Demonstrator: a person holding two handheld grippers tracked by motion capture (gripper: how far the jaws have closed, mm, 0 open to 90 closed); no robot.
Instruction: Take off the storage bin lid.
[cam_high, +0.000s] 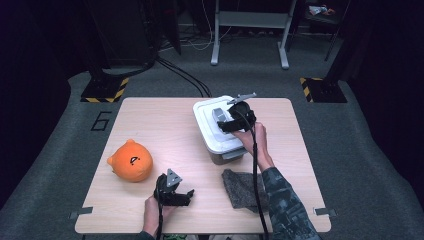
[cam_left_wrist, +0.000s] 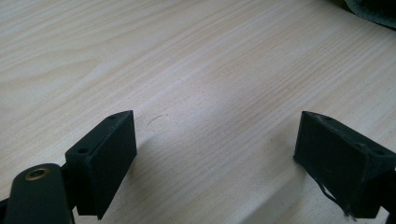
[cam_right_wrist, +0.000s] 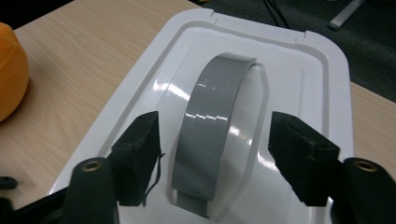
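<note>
From the high view, a white box (cam_high: 220, 131) with a lid sat on the wooden worktop (cam_high: 165, 130), toward the far middle. The right gripper (cam_high: 223, 123) hung over the lid, right at its grey handle (cam_high: 219, 115). The left gripper (cam_high: 187, 195) rested near the front edge, between an orange plush toy (cam_high: 130, 160) and a grey cloth (cam_high: 241, 188). In the left gripper view, the left gripper (cam_left_wrist: 215, 154) stood wide open with nothing in it, just bare wood underneath. In the right gripper view, the right gripper (cam_right_wrist: 214, 156) had one black jaw on each side of the grey handle (cam_right_wrist: 212, 126). There was a gap on both sides, so the pads were not yet pressing on it. The lid (cam_right_wrist: 299, 93) lay flat on the box. It looked like the job was just starting: the handle was lined up, but grabbing it and lifting the lid were both left to do.
</note>
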